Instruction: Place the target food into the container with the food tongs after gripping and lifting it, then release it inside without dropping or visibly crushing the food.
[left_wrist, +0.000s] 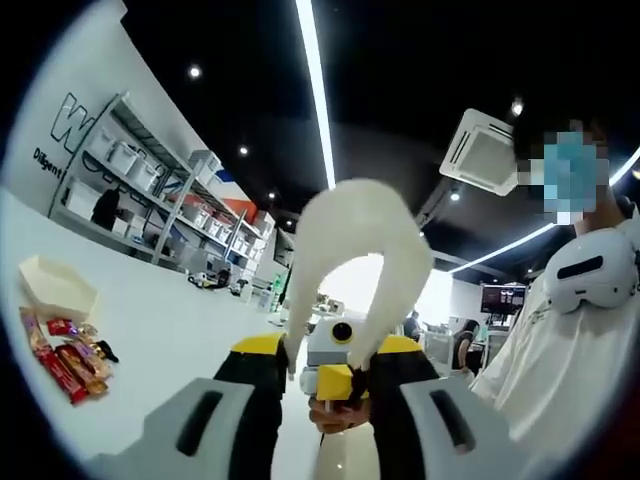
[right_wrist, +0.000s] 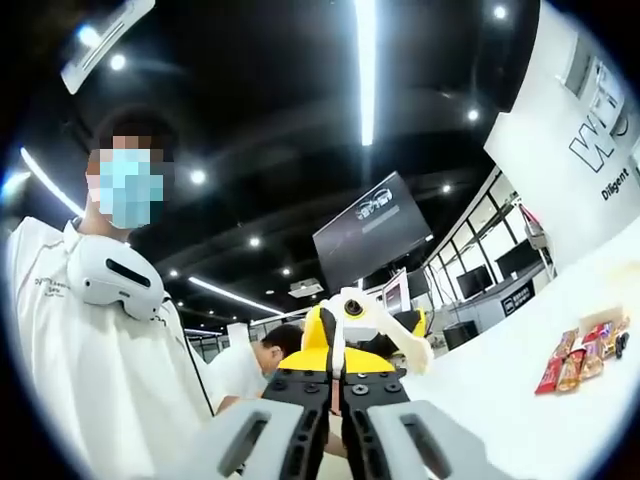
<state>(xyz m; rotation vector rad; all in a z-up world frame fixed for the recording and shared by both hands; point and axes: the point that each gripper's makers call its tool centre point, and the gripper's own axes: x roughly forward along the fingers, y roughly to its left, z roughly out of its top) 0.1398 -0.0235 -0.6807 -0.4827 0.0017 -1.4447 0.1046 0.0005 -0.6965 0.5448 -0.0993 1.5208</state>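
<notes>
I see the left gripper (left_wrist: 335, 395) clamping white arched plastic food tongs (left_wrist: 362, 250), arms wide and empty; wrapped snacks (left_wrist: 68, 358) untouched, cream paper container (left_wrist: 55, 288) unfilled.

We look low across the table (left_wrist: 180, 330), each view facing the other claw up close; both share the snacks (left_wrist: 68, 358) and ceiling.

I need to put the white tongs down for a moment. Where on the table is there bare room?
The white table is bare between the snack packets beside the cream container and the left gripper. It is crowded at the packets.
</notes>
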